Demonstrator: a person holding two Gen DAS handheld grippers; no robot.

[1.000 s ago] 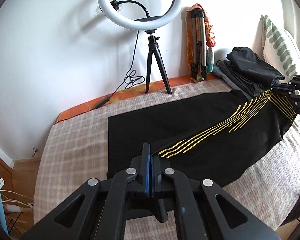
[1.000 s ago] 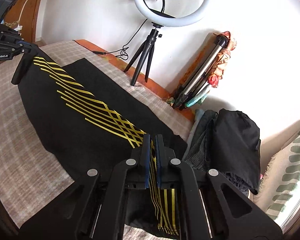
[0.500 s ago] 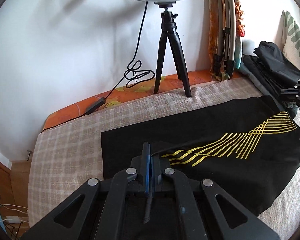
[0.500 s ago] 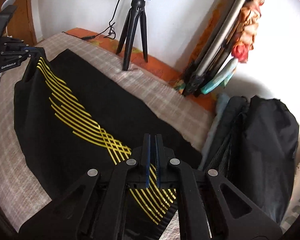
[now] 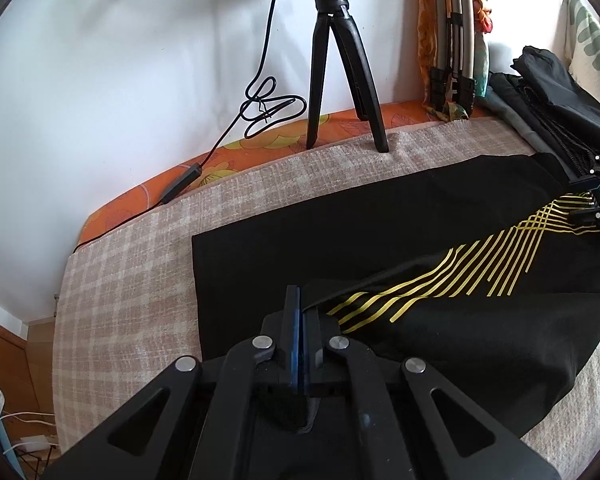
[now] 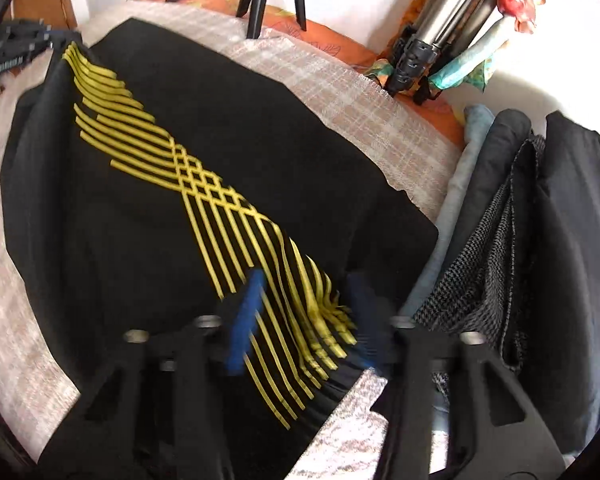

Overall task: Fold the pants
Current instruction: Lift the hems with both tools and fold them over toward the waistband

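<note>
The left tool (image 5: 300, 316) is clamping shut on a black fold of the pants (image 5: 380, 224), its blue pads pressed together over the cloth. The right tool (image 6: 306, 312) is opening, its jaws standing apart over the yellow-striped end of the pants (image 6: 160, 216), with the fabric lying between them but no longer pinched. The pants are lying spread across the checked blanket (image 5: 132, 280) on the bed, folded over lengthwise so the yellow stripes (image 6: 204, 184) are running diagonally on top. At the far edge a black tripod (image 5: 340, 60) is standing by the wall, and on the right a pile of dark clothes (image 6: 540, 220) is resting just beside the pants.
</note>
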